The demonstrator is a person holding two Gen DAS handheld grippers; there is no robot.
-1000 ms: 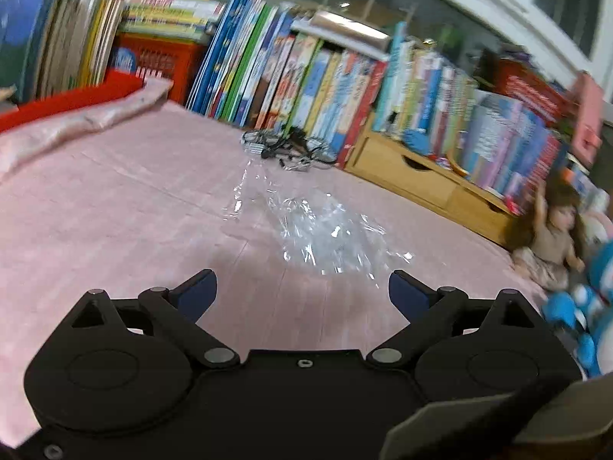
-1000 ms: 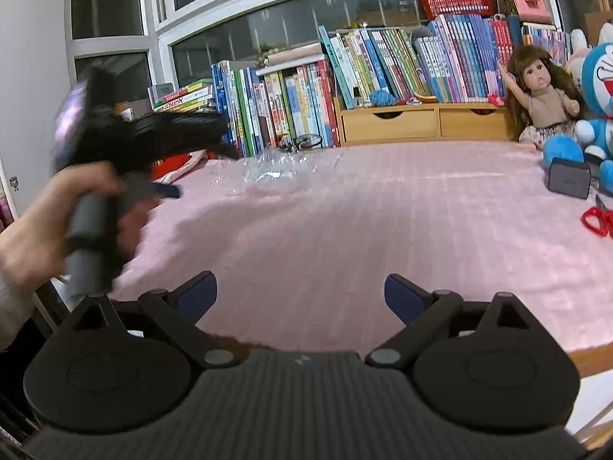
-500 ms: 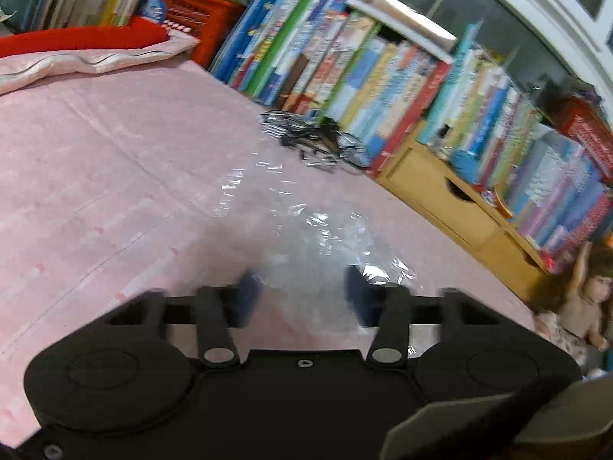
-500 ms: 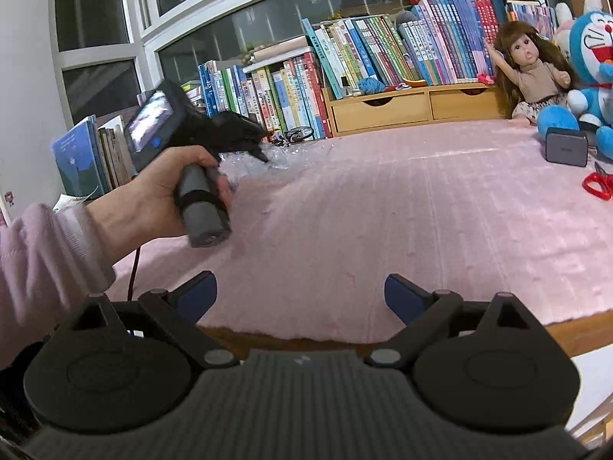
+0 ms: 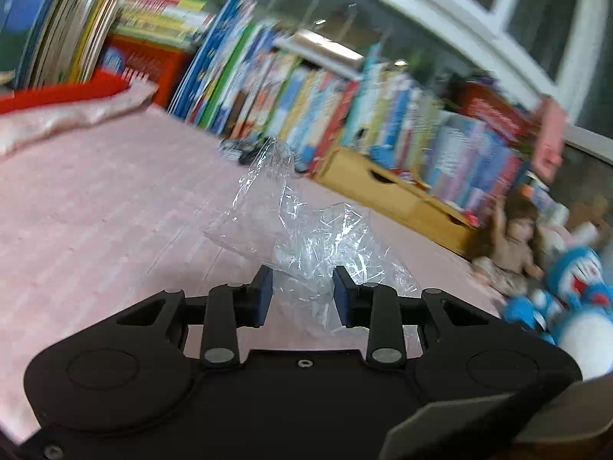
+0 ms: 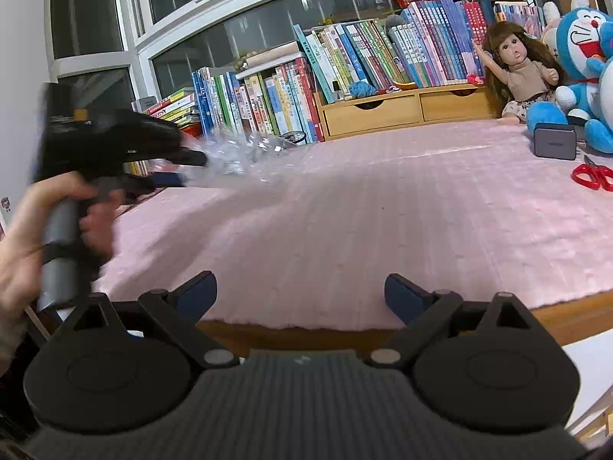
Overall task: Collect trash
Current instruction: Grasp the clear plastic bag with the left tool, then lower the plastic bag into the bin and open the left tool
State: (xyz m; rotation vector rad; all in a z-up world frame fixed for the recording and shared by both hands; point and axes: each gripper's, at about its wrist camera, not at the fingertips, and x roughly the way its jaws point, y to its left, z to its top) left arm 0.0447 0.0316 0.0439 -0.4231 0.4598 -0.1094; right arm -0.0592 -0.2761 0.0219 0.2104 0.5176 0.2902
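A crumpled sheet of clear plastic wrap (image 5: 306, 237) is bunched between the blue pads of my left gripper (image 5: 302, 287). Its jaws are closing on it, and the plastic hangs lifted off the pink tablecloth (image 5: 95, 211). In the right wrist view a hand holds the left gripper (image 6: 184, 170) at the table's left side, with the plastic wrap (image 6: 237, 153) trailing from its tips. My right gripper (image 6: 300, 291) stands open over the table's near edge with nothing between its fingers.
Books (image 6: 345, 69) line the far edge, with a wooden drawer box (image 6: 402, 109). A doll (image 6: 517, 69), a blue plush toy (image 6: 586, 69), a dark box (image 6: 554, 145) and red scissors (image 6: 592, 176) sit at the right. A black wire object (image 6: 293, 137) lies by the books.
The left gripper reached forward to the plastic, closed its wide-open jaws around it and pulled it up off the cloth. The right gripper stayed put and open.
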